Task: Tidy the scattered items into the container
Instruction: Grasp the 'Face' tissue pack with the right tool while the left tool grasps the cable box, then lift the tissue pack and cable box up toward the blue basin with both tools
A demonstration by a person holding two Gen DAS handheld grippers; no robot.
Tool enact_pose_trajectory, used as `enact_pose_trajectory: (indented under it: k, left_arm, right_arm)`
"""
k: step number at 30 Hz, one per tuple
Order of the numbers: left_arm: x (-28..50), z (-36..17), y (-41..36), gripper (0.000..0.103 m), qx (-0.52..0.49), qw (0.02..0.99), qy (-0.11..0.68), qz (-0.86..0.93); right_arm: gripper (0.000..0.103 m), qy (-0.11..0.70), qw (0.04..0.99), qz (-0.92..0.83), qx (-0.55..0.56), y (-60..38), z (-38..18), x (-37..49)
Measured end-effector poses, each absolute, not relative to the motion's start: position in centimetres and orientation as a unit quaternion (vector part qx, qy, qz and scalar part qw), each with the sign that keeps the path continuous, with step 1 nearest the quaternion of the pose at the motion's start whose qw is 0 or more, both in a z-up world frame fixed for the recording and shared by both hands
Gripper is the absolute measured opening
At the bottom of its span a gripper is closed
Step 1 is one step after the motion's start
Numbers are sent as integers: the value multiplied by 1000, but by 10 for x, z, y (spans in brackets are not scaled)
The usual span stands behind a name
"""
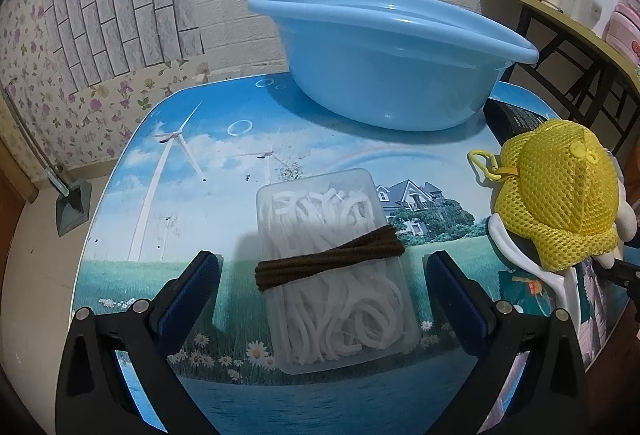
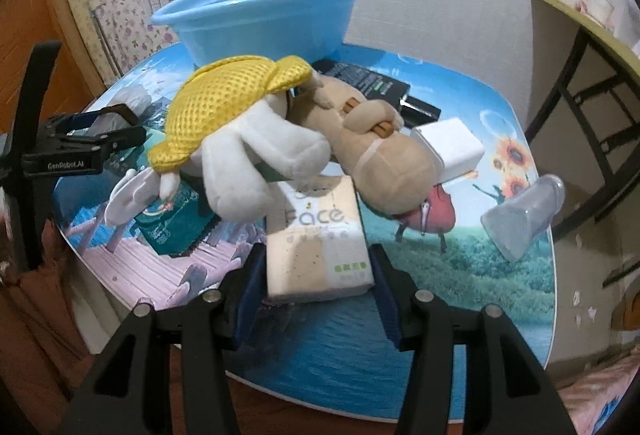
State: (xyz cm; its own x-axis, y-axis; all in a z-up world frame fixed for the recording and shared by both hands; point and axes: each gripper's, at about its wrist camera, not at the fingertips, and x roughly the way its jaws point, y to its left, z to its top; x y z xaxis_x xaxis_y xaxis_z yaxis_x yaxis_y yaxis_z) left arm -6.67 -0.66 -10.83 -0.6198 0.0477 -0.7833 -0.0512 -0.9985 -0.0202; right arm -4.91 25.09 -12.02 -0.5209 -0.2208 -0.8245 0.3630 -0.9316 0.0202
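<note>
A light blue basin (image 1: 384, 75) stands at the back of the picture-printed table (image 1: 168, 195). My left gripper (image 1: 322, 263) is open, its fingers either side of a clear plastic box (image 1: 340, 319) of white loops, without touching it. A brown hair tie (image 1: 332, 259) lies across the box. My right gripper (image 2: 318, 255) is shut on a small tissue pack (image 2: 316, 243) marked "Face", which fills the gap between its pads. A beige and white plush toy (image 2: 380, 163) in a yellow mesh hat (image 2: 224, 103) lies over the pack's far end.
On the table are a black box (image 2: 368, 83), a white box (image 2: 452, 147), a tipped clear cup (image 2: 524, 219), a teal packet (image 2: 172, 227) and a white plastic clip (image 2: 128, 195). A dark-framed side table (image 2: 580, 75) stands to the right.
</note>
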Motion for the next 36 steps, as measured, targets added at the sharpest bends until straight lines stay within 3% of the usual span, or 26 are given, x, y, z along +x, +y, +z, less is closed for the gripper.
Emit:
enact_pose_trajectory:
  k: [6,9,11,19,31,36]
  left_arm:
    - [-68,-109,-6,103,-429,24,1,903]
    - [-69,-110,-5,103,-426,22,0,904]
    - [-68,-110,-5,103,-426,21,0,904]
    - [-69,-111,-6,103,-425,27,2,905]
    - [-61,-108,-2,103,-461,48,14,886]
    - [-63,-107,-3,103,-476,65,19,877]
  right_arm:
    - [54,73,173,-877,442,251,-122,-39]
    - [83,73,170,-876,446,252,-125,-38]
    - [92,72,169,-874,450,255,-126,-41]
    - [103,71,169,-871,456,252,-128,-51]
    - [103,74,169,-871,456,254,-127,-56]
    - [70,82,193,-875,437,244,-121,-46]
